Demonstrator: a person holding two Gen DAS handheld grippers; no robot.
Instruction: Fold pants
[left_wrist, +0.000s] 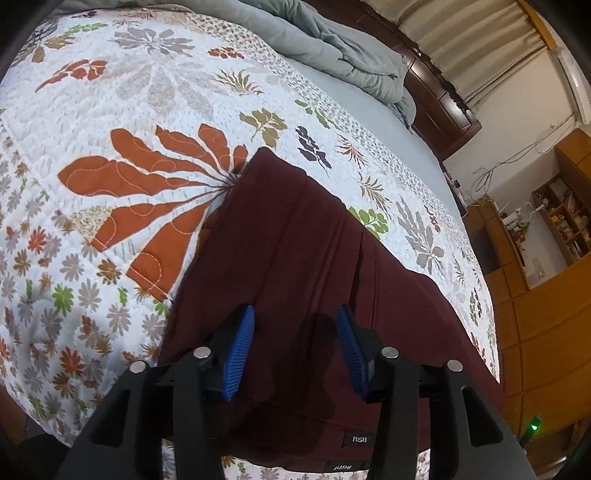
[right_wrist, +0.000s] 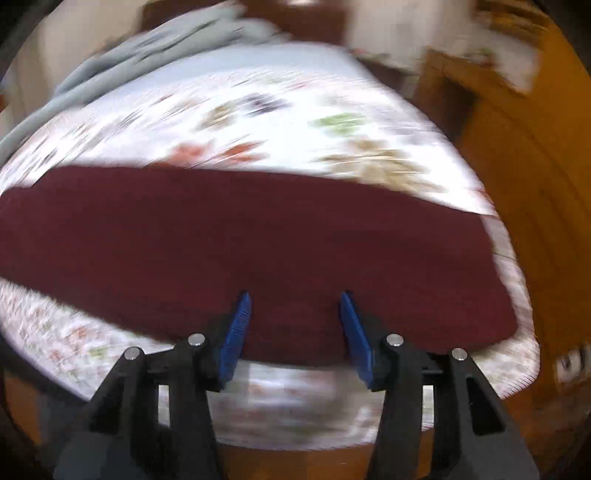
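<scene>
Dark maroon pants (left_wrist: 295, 243) lie flat on a floral quilt (left_wrist: 110, 110) that covers a bed. In the left wrist view their waistband with small black labels (left_wrist: 358, 439) is nearest the camera. My left gripper (left_wrist: 297, 314) hovers over that waist end, its blue pads (left_wrist: 242, 350) apart and nothing pinched between them. The right wrist view is blurred by motion; there the pants (right_wrist: 258, 240) stretch across the frame as a wide band. My right gripper (right_wrist: 295, 301) is open above their near edge, with no cloth between its blue pads (right_wrist: 236, 339).
A rumpled grey-green blanket (left_wrist: 332, 48) is heaped at the far end of the bed. A dark wooden headboard (left_wrist: 443, 107), curtains (left_wrist: 472, 40) and orange wooden cabinets with shelves (left_wrist: 546, 280) stand to the right. The bed's right edge (right_wrist: 517, 295) drops off beside the cabinets.
</scene>
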